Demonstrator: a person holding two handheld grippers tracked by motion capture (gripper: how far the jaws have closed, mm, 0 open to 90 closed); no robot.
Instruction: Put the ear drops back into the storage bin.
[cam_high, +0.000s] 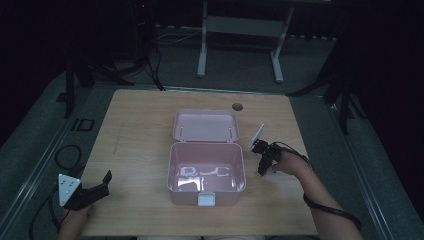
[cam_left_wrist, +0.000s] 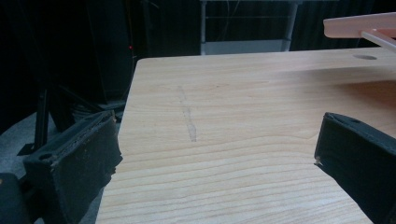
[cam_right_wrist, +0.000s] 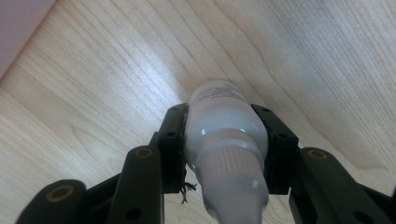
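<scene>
A small white plastic bottle (cam_right_wrist: 224, 135) with a ribbed neck lies between the pads of my right gripper (cam_right_wrist: 220, 113), which is shut on its body just above the wooden table. From above, that right gripper (cam_high: 261, 147) sits right of the open pink box (cam_high: 172, 170), with the bottle (cam_high: 258, 134) sticking out past it, tilted. The box's lid (cam_high: 206, 125) lies folded back. Pale shapes on the box floor are too faint to name. My left gripper (cam_high: 106, 184) stands open and empty at the table's near left corner. In its own view the left gripper (cam_left_wrist: 217, 140) has bare wood between its jaws.
The box's white latch (cam_high: 206, 199) faces the near edge. A round cable hole (cam_high: 237, 106) is in the table behind the lid. A corner of the pink lid (cam_left_wrist: 359, 25) shows far right. Cables (cam_high: 67, 155) lie on the floor to the left, and a white desk frame (cam_high: 240, 30) stands beyond.
</scene>
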